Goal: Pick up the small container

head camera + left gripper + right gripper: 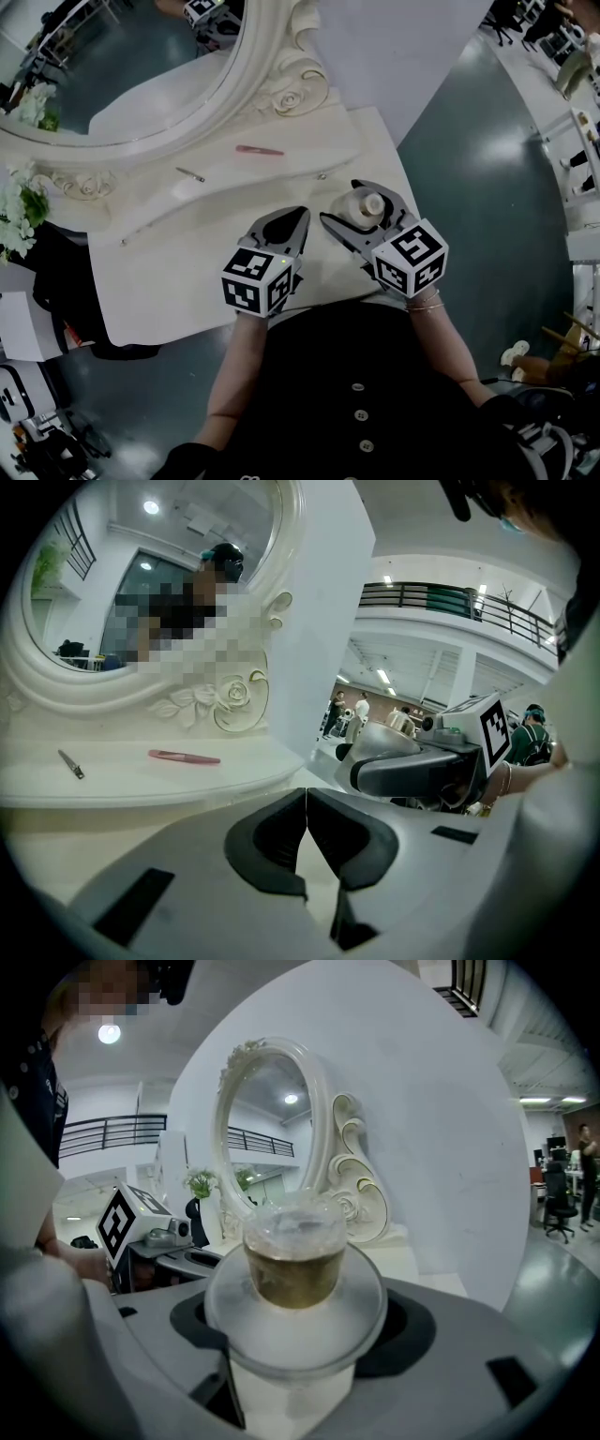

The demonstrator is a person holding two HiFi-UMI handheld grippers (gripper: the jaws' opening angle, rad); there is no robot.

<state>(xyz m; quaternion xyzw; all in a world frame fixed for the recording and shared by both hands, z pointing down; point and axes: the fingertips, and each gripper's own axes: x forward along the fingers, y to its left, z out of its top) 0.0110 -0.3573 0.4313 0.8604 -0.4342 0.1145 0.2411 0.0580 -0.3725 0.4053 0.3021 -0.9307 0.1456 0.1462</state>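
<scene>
The small container is a frosted round jar with a pale cap. It sits between the jaws of my right gripper over the right part of the white table. In the right gripper view the container fills the middle, and my right gripper is shut on its wide body from both sides. Whether it rests on the table I cannot tell. My left gripper hovers just to the left, and its jaws meet with nothing between them.
An ornate white mirror frame stands at the back of the table. A pink stick and a small metal piece lie on the raised shelf before it. White flowers sit at the left. The table's right edge drops to the floor.
</scene>
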